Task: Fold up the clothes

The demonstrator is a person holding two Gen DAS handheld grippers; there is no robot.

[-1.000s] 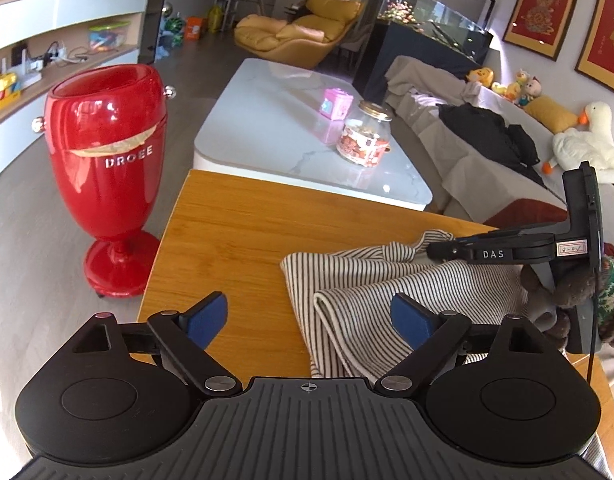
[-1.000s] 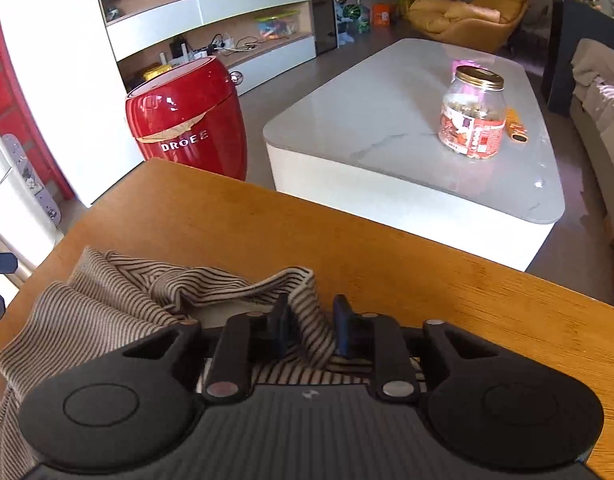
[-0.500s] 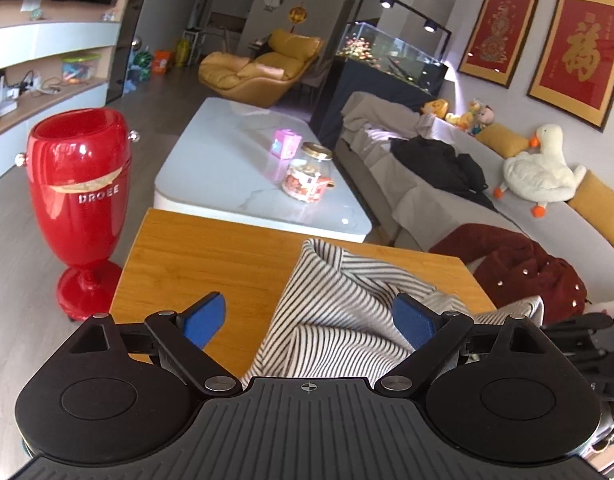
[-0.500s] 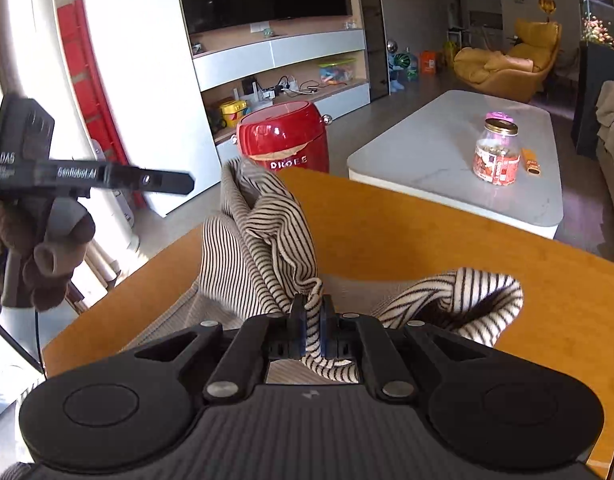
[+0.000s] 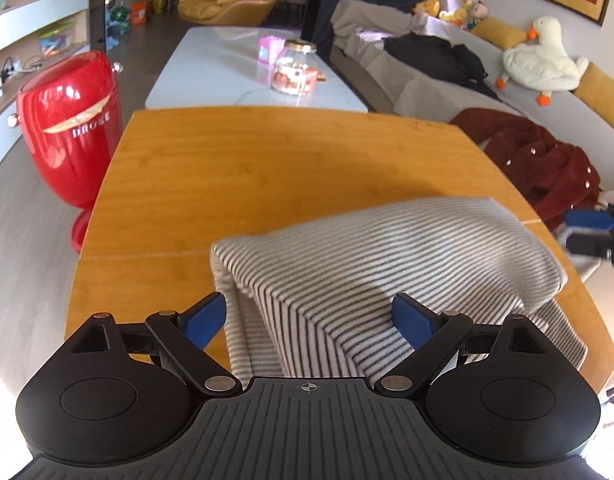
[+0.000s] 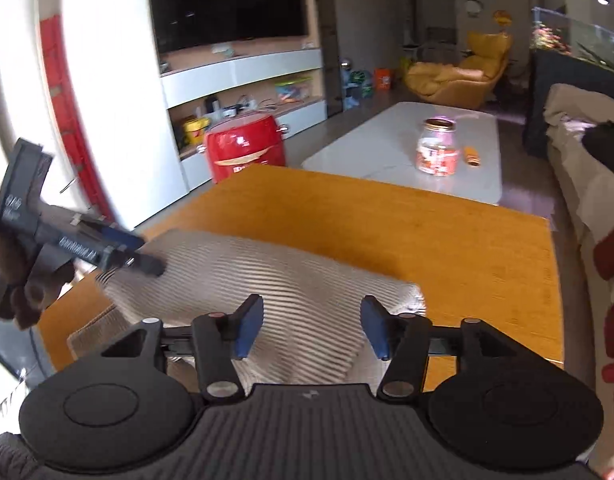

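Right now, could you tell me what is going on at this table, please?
A person with tongs in each hand is folding a striped top on the wooden table. Both the left tongs and the right tongs are open and hold nothing. The top lies in a doubled-over heap near the table's front edge, with a fold laid across it. The picture is blurred, so the fold's neatness is hard to judge.

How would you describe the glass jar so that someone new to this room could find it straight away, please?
Beyond the orange wooden table where the striped garment lies stands a long white coffee table. The jar sits on it near its right edge, beside a small pink box. It is the only clear container there, with a gold lid and a red and white label.
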